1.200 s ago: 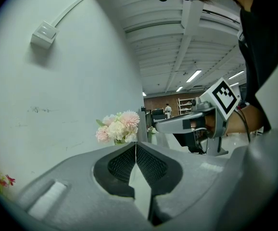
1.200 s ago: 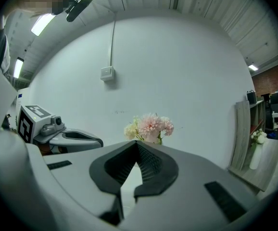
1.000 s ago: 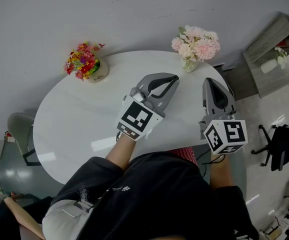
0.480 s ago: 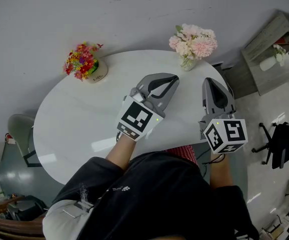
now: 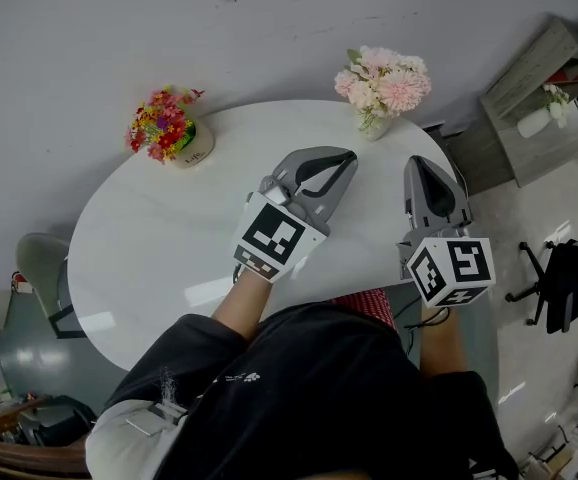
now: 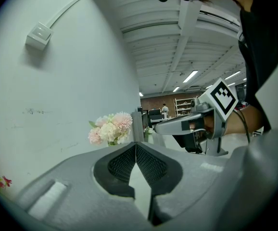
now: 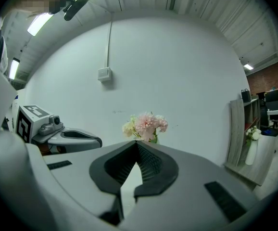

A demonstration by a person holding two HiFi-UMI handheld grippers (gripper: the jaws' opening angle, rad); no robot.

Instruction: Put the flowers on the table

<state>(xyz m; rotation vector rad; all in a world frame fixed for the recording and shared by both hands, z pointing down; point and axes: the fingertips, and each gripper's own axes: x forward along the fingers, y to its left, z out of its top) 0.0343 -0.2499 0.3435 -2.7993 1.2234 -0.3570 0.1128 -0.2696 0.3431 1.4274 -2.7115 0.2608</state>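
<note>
1. The left gripper has its fingers clenched together, ribbed pads meeting at the tips with nothing between them; only pale desk surface shows through the gap lower down.
2. The right gripper is likewise clenched, its fingers touching at the tips and grasping nothing.
3. In the head view both grippers hover above the near half of the desk, a white round top; the left gripper sits near the middle, tilted towards the right; the right gripper is over the right edge, pointing away from the person; the two are side by side and apart.
4. The pink flowers stand upright in a clear glass vase at the far right rim of the desk, beyond both sets of fingertips and touching neither; both gripper views show this bunch straight ahead, just above the closed tips.
5. The multicoloured flowers, red, yellow and pink, sit in a small pale pot at the far left rim, well apart from the pink bunch.
6. Behind the desk rises a plain grey wall; a grey chair is at the left; a wooden shelf unit and a black office chair are on the floor at the right.
</note>
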